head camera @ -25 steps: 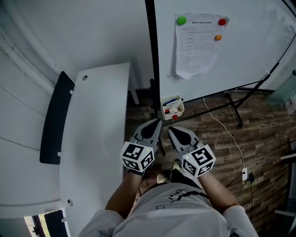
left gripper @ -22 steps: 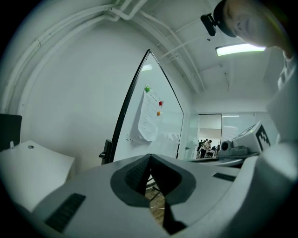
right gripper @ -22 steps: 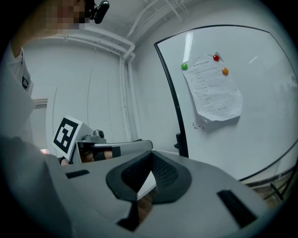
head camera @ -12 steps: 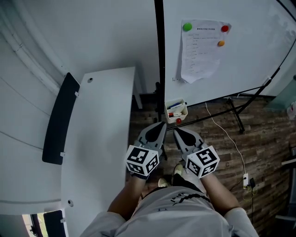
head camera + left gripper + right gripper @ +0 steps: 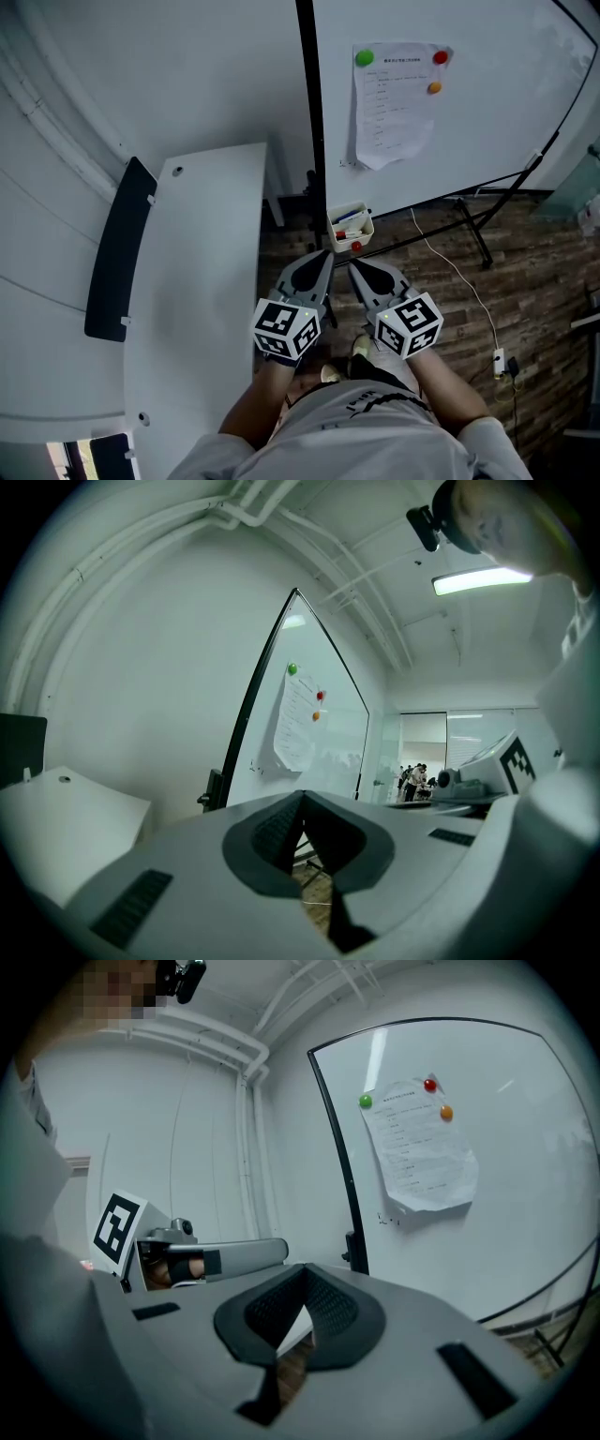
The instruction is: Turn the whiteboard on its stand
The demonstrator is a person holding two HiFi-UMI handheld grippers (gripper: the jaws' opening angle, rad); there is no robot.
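Head view, looking steeply down: a person stands on a wood-patterned floor [image 5: 441,291] holding two grippers side by side in front of the body, both pointing at the near corner of a whiteboard [image 5: 497,103]. The left gripper [image 5: 322,255] and right gripper [image 5: 354,265] both taper to closed tips, just short of a small marker box [image 5: 350,226] hung at the board's lower corner. The whiteboard stands upright on its stand, its black side frame [image 5: 309,112] running up the middle of the picture, and a stand leg [image 5: 475,228] reaches across the floor. A sheet of paper [image 5: 394,108] is pinned to the board by a green magnet [image 5: 364,58], a red one [image 5: 440,57] and an orange one [image 5: 434,88]. A white table [image 5: 202,281] lies to the left. Left gripper view: the dark pads meet at the tip with nothing between them, and the board's edge rises beyond, well clear of them (distant people [image 5: 412,778] show past the board). Right gripper view: the jaws are likewise pressed together and empty, the board ahead untouched, and the other gripper shows at the left.
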